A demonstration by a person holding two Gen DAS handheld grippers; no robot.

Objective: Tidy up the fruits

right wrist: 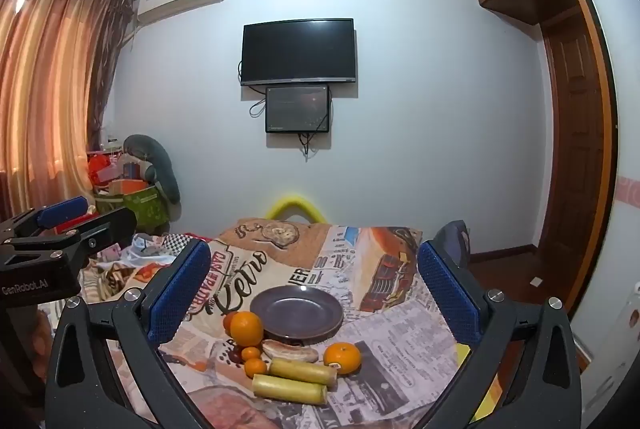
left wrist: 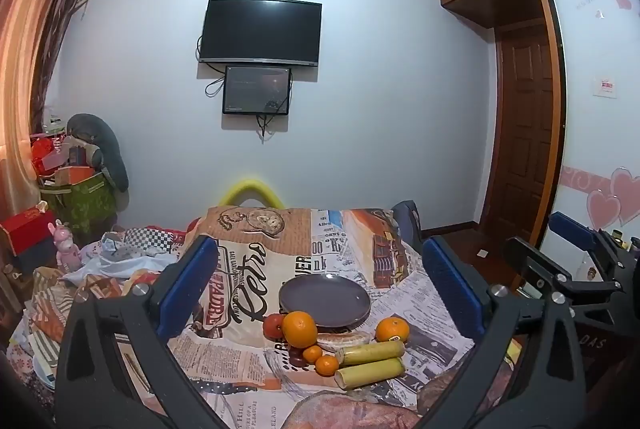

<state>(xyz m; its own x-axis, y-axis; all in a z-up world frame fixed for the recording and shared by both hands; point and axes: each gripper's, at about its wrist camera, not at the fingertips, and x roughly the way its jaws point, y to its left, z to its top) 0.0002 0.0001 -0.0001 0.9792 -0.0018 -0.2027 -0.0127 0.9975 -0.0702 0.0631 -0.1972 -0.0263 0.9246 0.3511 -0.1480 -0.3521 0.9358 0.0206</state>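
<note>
Fruits are lying in a loose cluster on a table draped in a newspaper-print cloth (left wrist: 256,313), just in front of the near rim of a grey plate (left wrist: 325,300) that is sitting near the middle of the cloth. In the left wrist view, a large orange (left wrist: 299,329) is touching a red fruit (left wrist: 273,326) at the plate's near-left rim, two small oranges (left wrist: 320,359) are sitting just nearer the front edge, a mandarin (left wrist: 392,329) is resting off the plate's near-right rim, and two sugarcane pieces (left wrist: 370,363) are lying side by side toward the front edge. A pale oblong item (left wrist: 344,337) is lying against the plate's near rim; what it is I cannot tell. The left gripper (left wrist: 320,289) is hovering with its jaws spread wide, holding nothing, the cluster framed between its blue pads.

In the right wrist view, the right gripper (right wrist: 314,293) is likewise gaping wide and empty above the cloth, with plate and fruit showing between its pads. The left gripper is showing at the left edge of this view.
</note>
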